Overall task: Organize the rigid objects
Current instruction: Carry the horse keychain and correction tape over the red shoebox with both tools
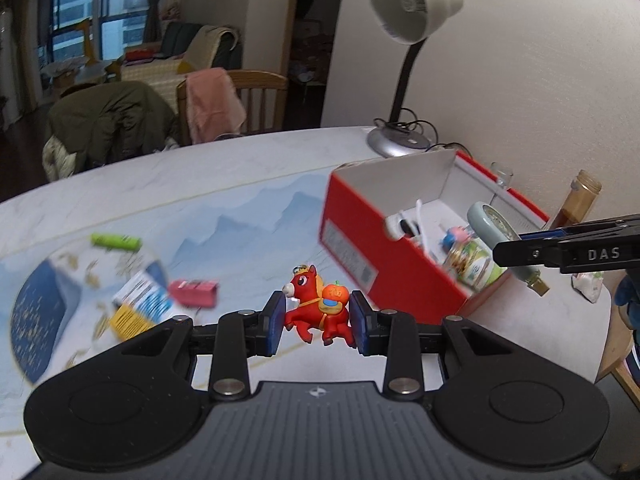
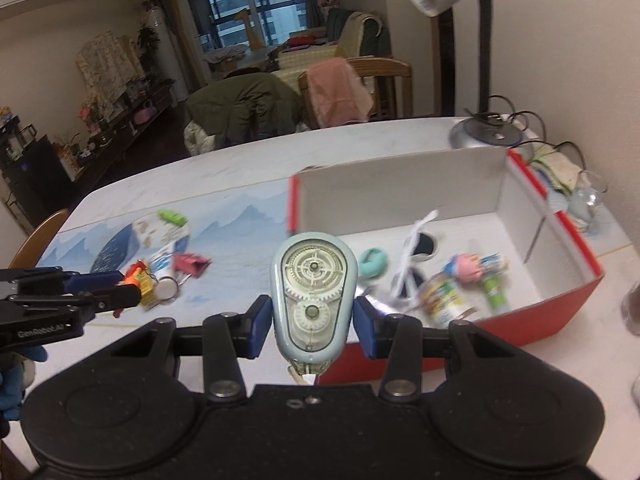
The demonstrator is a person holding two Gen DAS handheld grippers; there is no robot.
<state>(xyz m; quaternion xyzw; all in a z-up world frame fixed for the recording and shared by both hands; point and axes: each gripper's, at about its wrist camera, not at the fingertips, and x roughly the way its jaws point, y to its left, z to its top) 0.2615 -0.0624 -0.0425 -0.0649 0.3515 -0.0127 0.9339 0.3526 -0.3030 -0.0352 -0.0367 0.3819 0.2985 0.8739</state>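
My left gripper (image 1: 317, 322) is shut on a red toy horse keychain (image 1: 316, 308) and holds it above the table, left of the red box (image 1: 352, 240). My right gripper (image 2: 314, 322) is shut on a pale blue correction tape dispenser (image 2: 314, 292), held at the near left corner of the red box (image 2: 560, 300). In the box lie white sunglasses (image 2: 416, 256), a teal ring (image 2: 373, 263), a small jar (image 2: 444, 296) and a pink-haired figure (image 2: 476, 268). The right gripper also shows in the left wrist view (image 1: 516, 250), and the left gripper in the right wrist view (image 2: 120, 290).
On the table left of the box lie a green item (image 1: 116, 241), a red binder clip (image 1: 194, 292), a card packet (image 1: 140, 308) and a blue patterned pouch (image 1: 38, 312). A desk lamp (image 1: 404, 80) stands behind the box. A glass (image 2: 586, 196) and a bottle (image 1: 576, 200) stand at the right.
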